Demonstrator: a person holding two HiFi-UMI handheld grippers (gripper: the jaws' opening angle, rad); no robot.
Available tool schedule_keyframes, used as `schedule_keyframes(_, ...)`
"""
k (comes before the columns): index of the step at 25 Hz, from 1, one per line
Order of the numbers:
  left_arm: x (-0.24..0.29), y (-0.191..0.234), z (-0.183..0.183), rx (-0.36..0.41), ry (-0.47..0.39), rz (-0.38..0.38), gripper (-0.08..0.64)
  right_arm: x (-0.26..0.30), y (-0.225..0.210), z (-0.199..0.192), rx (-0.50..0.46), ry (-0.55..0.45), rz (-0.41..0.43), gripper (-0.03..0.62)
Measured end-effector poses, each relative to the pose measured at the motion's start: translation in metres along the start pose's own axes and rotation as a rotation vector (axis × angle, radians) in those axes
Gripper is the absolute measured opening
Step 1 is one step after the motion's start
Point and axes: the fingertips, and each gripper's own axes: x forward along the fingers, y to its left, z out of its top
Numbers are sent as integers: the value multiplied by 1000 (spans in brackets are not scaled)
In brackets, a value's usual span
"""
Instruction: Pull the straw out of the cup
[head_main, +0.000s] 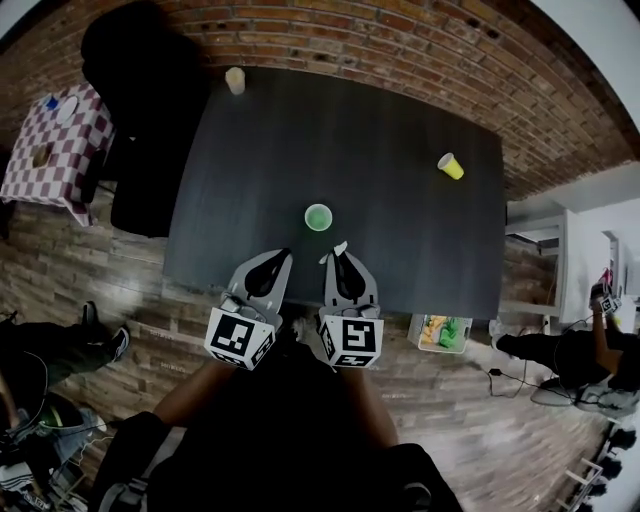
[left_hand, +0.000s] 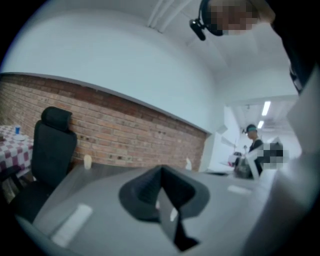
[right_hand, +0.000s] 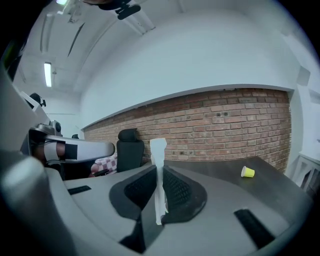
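A green cup (head_main: 318, 216) stands upright near the middle of the dark table (head_main: 400, 240), and no straw shows in it. My right gripper (head_main: 333, 256) hovers just in front of the cup, shut on a white straw (head_main: 341, 246). In the right gripper view the straw (right_hand: 158, 170) sticks up between the closed jaws, its flat top end against the brick wall. My left gripper (head_main: 281, 255) sits beside the right one, to the cup's near left. Its jaws are shut in the left gripper view (left_hand: 161, 171), with nothing seen between them.
A yellow cup (head_main: 451, 166) lies on its side at the table's right (right_hand: 247, 172). A cream cup (head_main: 235, 80) stands at the far edge. A black office chair (head_main: 140, 110) and a chequered table (head_main: 50, 140) are at the left. People sit at both sides.
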Motion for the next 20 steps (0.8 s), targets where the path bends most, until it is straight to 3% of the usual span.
schedule_keyframes(9, -33, -25, 14, 17, -30, -4, 5, -49, 13, 22, -6, -60, -1, 38)
schedule_keyframes(20, -42, -32, 21, 26, -47, -8, 5, -64, 21, 37, 0, -92, 7, 38)
